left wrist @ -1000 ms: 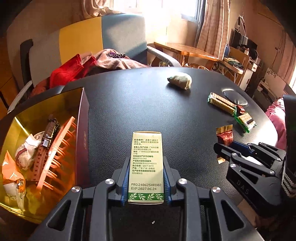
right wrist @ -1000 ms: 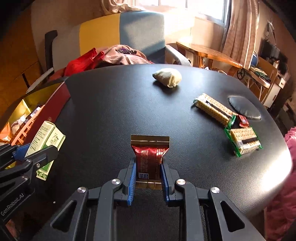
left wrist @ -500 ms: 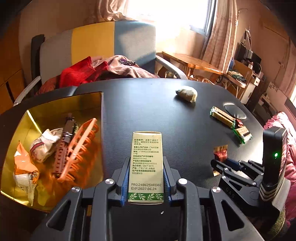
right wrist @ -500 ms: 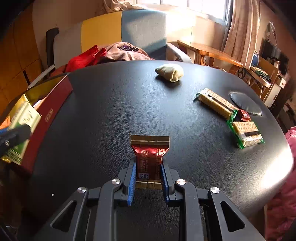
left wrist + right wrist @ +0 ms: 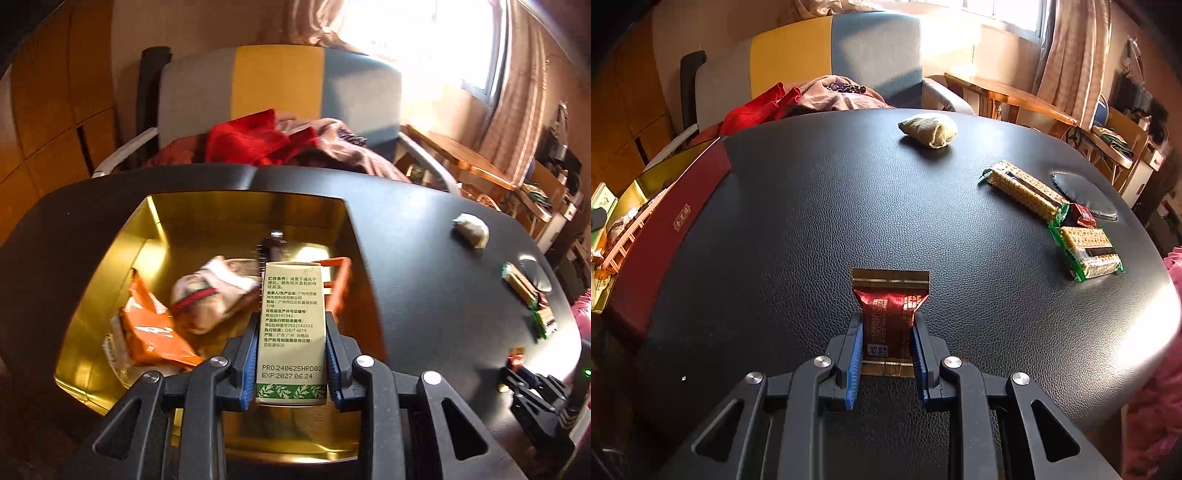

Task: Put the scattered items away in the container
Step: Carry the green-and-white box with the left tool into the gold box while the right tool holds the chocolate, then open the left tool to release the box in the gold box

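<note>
The small green-and-cream carton (image 5: 291, 332) was clamped between the blue pads of the left gripper (image 5: 291, 363), its printed face up and its leaf-patterned end toward the camera. It hung over the open gold-lined box (image 5: 110, 295), above the things already lying inside: an orange packet (image 5: 151, 332) at the near left, a pale wrapped bundle (image 5: 218, 295) in the middle, an orange plastic rack (image 5: 338, 288) along the right wall, and a dark item at the back that was too blurred to name. From the right wrist view the same box showed its dark red outer side (image 5: 665, 236) at the left edge of the table, with the carton (image 5: 602, 201) just visible above it.

The right gripper (image 5: 888, 354) had its fingers closed on a red foil snack packet (image 5: 890, 314), whose gold crimped ends stuck out ahead of and behind the pads. It hovered over the near part of the black, leather-textured table (image 5: 812, 221), well apart from the box.

Still scattered on the table were a beige cloth pouch (image 5: 929, 129) toward the far side, and to the right two green-wrapped biscuit packs (image 5: 1023, 188) (image 5: 1087, 251) with a small red wrapper (image 5: 1080, 215) between them, beside a round dark disc (image 5: 1082, 195) on the surface.

Beyond the table stood a chair (image 5: 834, 55) with grey, yellow and blue panels, heaped with red and brownish clothes (image 5: 798, 99). Sunlight poured through a curtained window (image 5: 1063, 55) behind a wooden side table (image 5: 1008, 92).
</note>
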`<state>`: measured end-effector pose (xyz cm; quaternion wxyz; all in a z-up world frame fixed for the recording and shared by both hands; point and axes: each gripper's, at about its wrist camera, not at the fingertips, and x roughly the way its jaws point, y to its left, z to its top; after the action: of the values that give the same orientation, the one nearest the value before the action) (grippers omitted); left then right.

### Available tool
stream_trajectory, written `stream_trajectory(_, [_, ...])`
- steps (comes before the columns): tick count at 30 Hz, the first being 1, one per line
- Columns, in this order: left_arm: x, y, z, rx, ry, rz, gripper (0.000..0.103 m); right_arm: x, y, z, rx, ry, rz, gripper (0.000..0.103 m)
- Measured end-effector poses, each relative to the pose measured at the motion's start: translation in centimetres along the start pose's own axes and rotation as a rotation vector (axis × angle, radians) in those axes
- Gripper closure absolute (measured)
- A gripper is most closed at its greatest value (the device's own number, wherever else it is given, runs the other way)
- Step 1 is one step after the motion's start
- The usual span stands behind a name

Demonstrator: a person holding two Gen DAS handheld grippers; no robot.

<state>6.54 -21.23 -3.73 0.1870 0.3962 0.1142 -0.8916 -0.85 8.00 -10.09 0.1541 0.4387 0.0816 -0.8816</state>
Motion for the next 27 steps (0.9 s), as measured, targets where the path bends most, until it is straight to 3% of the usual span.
stream_trajectory(8, [3.7,3.4,0.7,-0.011,0.057,0.095,0.073,0.1,0.1,0.0,-0.008,0.001,-0.003,0.079])
stream_trajectory(17, [5.1,5.2,1.3,-0.051,0.073,0.117,0.071,0.3,0.2,0.3,-0.020,0.002,-0.007,0.079])
stream_trajectory(27, [2.5,6.4,1.0,-0.097,0.009,0.108,0.054,0.3,0.9,1.0,-0.035,-0.007,0.010,0.079])
